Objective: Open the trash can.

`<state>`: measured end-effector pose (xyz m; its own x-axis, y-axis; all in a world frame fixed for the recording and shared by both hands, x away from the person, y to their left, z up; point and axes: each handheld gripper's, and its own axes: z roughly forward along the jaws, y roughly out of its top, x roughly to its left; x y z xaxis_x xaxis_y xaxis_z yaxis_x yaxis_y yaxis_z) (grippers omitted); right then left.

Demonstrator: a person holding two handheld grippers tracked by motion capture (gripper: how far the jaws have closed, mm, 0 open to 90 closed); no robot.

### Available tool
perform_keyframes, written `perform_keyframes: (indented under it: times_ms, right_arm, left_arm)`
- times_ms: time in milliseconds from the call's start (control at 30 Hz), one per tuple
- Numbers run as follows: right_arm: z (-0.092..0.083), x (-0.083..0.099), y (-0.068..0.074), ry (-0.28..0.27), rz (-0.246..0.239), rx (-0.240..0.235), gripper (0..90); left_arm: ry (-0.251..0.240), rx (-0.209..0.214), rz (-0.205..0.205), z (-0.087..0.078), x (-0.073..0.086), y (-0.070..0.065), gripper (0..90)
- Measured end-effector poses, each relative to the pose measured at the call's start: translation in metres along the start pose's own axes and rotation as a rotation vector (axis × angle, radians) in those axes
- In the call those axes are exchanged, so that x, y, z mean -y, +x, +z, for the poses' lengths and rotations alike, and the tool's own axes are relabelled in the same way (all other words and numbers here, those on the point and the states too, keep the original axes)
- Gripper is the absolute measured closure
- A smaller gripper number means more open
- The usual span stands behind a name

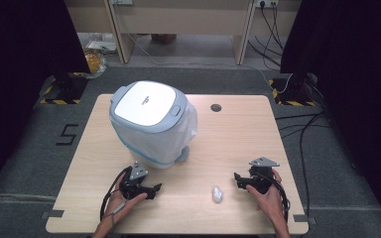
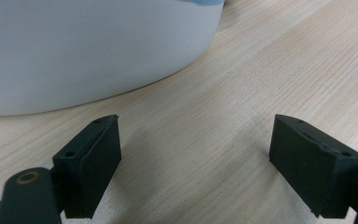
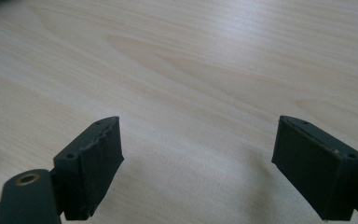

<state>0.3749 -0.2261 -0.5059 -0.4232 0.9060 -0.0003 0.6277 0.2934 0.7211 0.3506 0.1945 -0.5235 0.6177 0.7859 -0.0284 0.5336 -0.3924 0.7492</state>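
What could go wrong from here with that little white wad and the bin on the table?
1. The crumpled white wad looks small and light; the open right gripper might nudge it away instead of pinching it.
2. The bin has its lid closed, so the wad probably cannot go in until it is opened.
3. The left gripper, also open, sits close to the bin's base; a careless push there could shift the bin or snag its white liner bag.
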Motion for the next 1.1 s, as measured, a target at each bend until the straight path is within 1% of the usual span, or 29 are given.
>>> perform_keyframes:
  times_ms: [67,100,133,167,200,233,267,300,367,400,433,500,533,567,600,633,667,700,733,767,833,867,900,933,967,1000,1033,1067,1100]
  right_arm:
    - [0.0,-0.002,0.0,-0.001,-0.004,0.002,15.7]
    - [0.001,-0.004,0.001,-0.02,0.009,-0.013,16.7]
    - [0.002,-0.005,0.002,-0.025,0.017,-0.028,17.0]
    - [0.002,-0.005,0.002,-0.025,0.017,-0.028,17.0]
    - [0.006,-0.008,0.003,-0.009,0.002,-0.017,17.0]
    - [0.006,-0.01,0.004,-0.013,-0.008,-0.007,17.0]
    - [0.006,-0.01,0.004,-0.013,-0.008,-0.007,17.0]
    - [0.008,-0.019,0.006,-0.029,-0.016,-0.011,17.0]
    - [0.01,-0.027,0.008,-0.041,-0.016,-0.018,17.1]
    - [0.013,-0.033,0.01,-0.049,-0.019,-0.017,17.2]
    - [0.014,-0.037,0.011,-0.053,-0.023,-0.018,17.3]
    - [0.019,-0.047,0.015,-0.061,-0.027,-0.032,17.4]
    - [0.021,-0.053,0.018,-0.064,-0.036,-0.04,17.5]
    - [0.024,-0.058,0.02,-0.065,-0.04,-0.05,17.6]
    - [0.024,-0.058,0.02,-0.065,-0.04,-0.05,17.6]
    - [0.032,-0.068,0.026,-0.075,-0.041,-0.063,18.3]
    - [0.032,-0.068,0.026,-0.075,-0.041,-0.063,18.3]
    - [0.041,-0.077,0.031,-0.071,-0.044,-0.074,18.4]
    - [0.044,-0.08,0.034,-0.08,-0.042,-0.077,18.8]
    - [0.051,-0.085,0.037,-0.081,-0.028,-0.099,18.7]
    - [0.055,-0.088,0.039,-0.071,-0.031,-0.109,18.8]
    - [0.062,-0.092,0.044,-0.074,-0.04,-0.112,19.2]
    - [0.07,-0.098,0.052,-0.076,-0.035,-0.121,19.6]
    - [0.07,-0.098,0.052,-0.076,-0.035,-0.121,19.6]
    - [0.079,-0.104,0.06,-0.075,-0.063,-0.11,20.2]
    - [0.079,-0.104,0.06,-0.075,-0.063,-0.11,20.2]
    - [0.087,-0.111,0.065,-0.064,-0.054,-0.112,20.0]
    - [0.087,-0.111,0.065,-0.064,-0.054,-0.112,20.0]
    - [0.095,-0.118,0.07,-0.069,-0.051,-0.097,20.2]
  left_arm:
    - [0.001,0.0,0.002,0.0,0.0,0.0,15.5]
    - [0.003,0.001,0.005,0.0,0.0,0.001,15.3]
    - [0.001,-0.003,0.001,0.0,0.0,0.001,15.3]
    - [0.001,-0.003,0.001,0.0,0.0,0.001,15.1]
    - [-0.002,-0.007,-0.001,0.0,0.0,0.002,15.2]
    - [-0.004,-0.018,-0.007,0.0,0.0,0.004,15.4]
    - [-0.004,-0.018,-0.007,0.0,0.0,0.004,15.5]
    - [-0.009,-0.029,-0.014,-0.001,0.0,0.006,15.7]
    - [-0.007,-0.043,-0.017,-0.004,0.001,0.011,16.0]
    - [-0.017,-0.053,-0.029,-0.007,0.0,0.015,16.1]
    - [-0.031,-0.07,-0.044,-0.012,0.0,0.021,16.3]
    - [-0.035,-0.078,-0.049,-0.014,-0.001,0.024,16.4]
    - [-0.049,-0.1,-0.063,-0.019,-0.001,0.032,16.5]
    - [-0.049,-0.1,-0.063,-0.019,-0.001,0.032,16.8]
    - [-0.058,-0.118,-0.07,-0.023,-0.001,0.038,16.8]
    - [-0.072,-0.131,-0.086,-0.025,-0.001,0.042,17.3]
    - [-0.081,-0.141,-0.094,-0.026,-0.001,0.045,17.3]
    - [-0.094,-0.16,-0.105,-0.028,-0.001,0.05,17.7]
    - [-0.098,-0.173,-0.111,-0.029,-0.001,0.052,17.8]
    - [-0.109,-0.191,-0.123,-0.029,-0.002,0.057,17.8]
    - [-0.097,-0.218,-0.118,-0.028,-0.003,0.062,17.8]
    - [-0.094,-0.23,-0.121,-0.028,-0.003,0.065,17.8]
    - [-0.103,-0.247,-0.139,-0.029,-0.004,0.072,17.9]
    - [-0.103,-0.247,-0.139,-0.029,-0.004,0.072,18.0]
    - [-0.111,-0.262,-0.15,-0.029,-0.005,0.076,18.0]
    - [-0.117,-0.269,-0.159,-0.029,-0.006,0.079,18.0]
    - [-0.122,-0.279,-0.17,-0.029,-0.007,0.083,18.0]
    - [-0.127,-0.283,-0.176,-0.03,-0.008,0.085,18.0]
    - [-0.136,-0.288,-0.182,-0.03,-0.01,0.087,18.2]
